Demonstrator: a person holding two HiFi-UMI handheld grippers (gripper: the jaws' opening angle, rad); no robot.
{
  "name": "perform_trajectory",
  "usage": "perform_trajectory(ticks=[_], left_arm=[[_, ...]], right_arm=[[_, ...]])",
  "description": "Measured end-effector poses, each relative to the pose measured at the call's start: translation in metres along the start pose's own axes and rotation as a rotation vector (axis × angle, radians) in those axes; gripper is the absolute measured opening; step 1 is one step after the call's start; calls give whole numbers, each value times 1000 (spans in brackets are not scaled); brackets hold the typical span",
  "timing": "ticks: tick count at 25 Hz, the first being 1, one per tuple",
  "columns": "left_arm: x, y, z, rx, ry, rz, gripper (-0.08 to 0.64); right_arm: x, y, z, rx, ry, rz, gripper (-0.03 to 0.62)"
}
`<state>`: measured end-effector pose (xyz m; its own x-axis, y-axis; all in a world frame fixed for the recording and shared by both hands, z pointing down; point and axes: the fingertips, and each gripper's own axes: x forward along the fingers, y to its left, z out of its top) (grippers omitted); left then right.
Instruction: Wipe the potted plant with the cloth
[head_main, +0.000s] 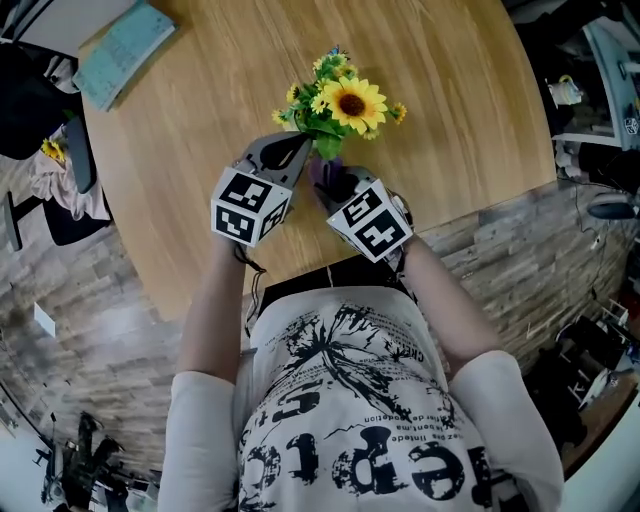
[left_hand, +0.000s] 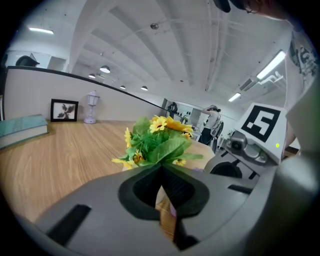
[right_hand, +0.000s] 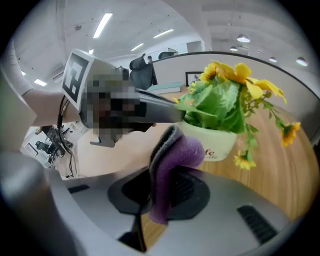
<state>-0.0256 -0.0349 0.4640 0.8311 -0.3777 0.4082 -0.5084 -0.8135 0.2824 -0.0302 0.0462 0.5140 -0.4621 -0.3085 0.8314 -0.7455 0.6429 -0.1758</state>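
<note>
Head view: the left hand-held gripper (head_main: 300, 146) and the right hand-held gripper (head_main: 340, 186) sit side by side over the near edge of the round wooden table (head_main: 450, 120), each with its marker cube toward the person. The plant (head_main: 340, 105), with a sunflower and small yellow blooms, stands just beyond both tips. The left tip is at the plant's near-left leaves. A purple cloth (head_main: 327, 172) shows at the right hand-held gripper's tip, just below the foliage. A teal book (head_main: 125, 48) lies well beyond and left of the left hand-held gripper.

Left gripper view: its jaws are clenched, tips meeting, and nothing shows between the pads. The leaves hang right beyond the tips; whether they touch cannot be told. The right hand-held gripper is close on its right. The book lies far to its left, and a picture frame (left_hand: 64, 110) stands far beyond it at the table's back edge.

Right gripper view: its jaws are clamped on the cloth, which stands up from between the pads and folds over toward the white pot (right_hand: 212, 142) just ahead. The fold looks to be against the pot's left side, though contact is not certain. The left hand-held gripper reaches in from the left, its tip at the leaves above the pot's rim.
</note>
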Motion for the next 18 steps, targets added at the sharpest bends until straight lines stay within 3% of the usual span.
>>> perform_trajectory(ticks=[10,18], left_arm=[[0,0,0,23,32,21,3],[2,-2,-1,45,28,60,3]], right_arm=[[-40,-45,-27,131,81,-91,75],[-69,-139,-45,216,93,-224,74]])
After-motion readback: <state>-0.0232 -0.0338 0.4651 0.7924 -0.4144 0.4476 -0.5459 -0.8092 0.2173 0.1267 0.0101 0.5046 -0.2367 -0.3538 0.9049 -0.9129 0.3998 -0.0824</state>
